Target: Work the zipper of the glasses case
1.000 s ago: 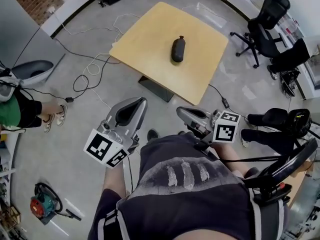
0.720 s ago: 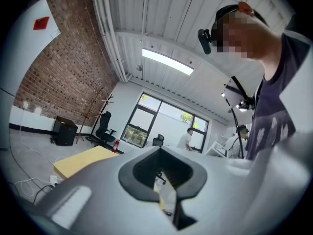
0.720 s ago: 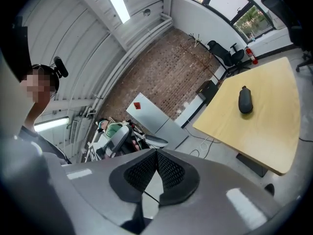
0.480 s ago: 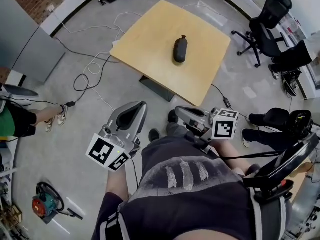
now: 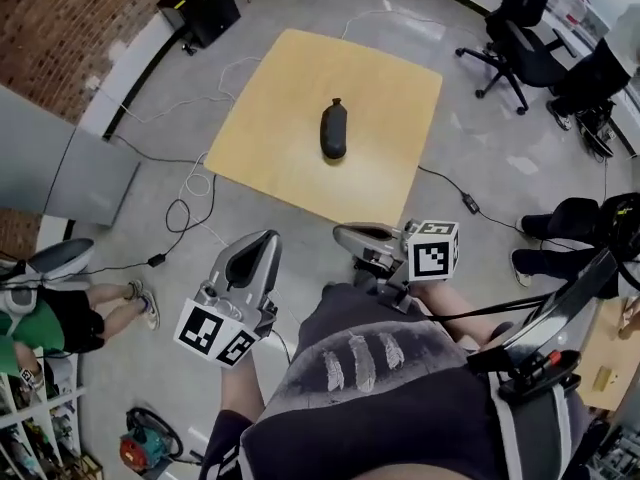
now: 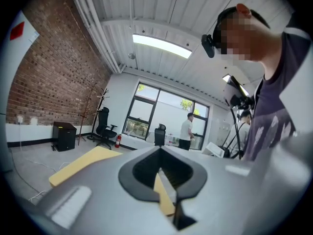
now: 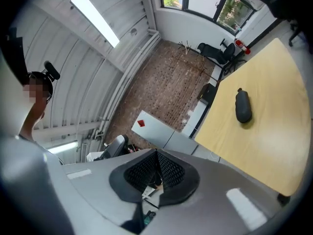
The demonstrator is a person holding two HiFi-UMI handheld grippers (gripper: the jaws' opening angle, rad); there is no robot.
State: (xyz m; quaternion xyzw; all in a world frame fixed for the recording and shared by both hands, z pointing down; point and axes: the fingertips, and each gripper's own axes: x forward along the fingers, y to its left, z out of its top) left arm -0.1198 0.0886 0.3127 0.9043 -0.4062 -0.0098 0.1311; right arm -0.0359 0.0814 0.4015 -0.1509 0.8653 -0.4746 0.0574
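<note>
The glasses case, dark and oblong, lies alone near the middle of the square wooden table. Both grippers are held close to the person's body, well short of the table's near edge and apart from the case. My left gripper is shut with nothing in it, and its own view shows the jaws closed, with a strip of the table at the lower left. My right gripper is shut and empty too. Beyond its closed jaws, the right gripper view shows the case on the table.
Cables trail over the concrete floor left of the table. Office chairs stand at the back right, a black box by the brick wall. One person sits at the left, another at the right.
The head view has swung: table and case now sit further left and higher in it. Both grippers have shifted slightly with the body, and their jaws have stayed shut.
</note>
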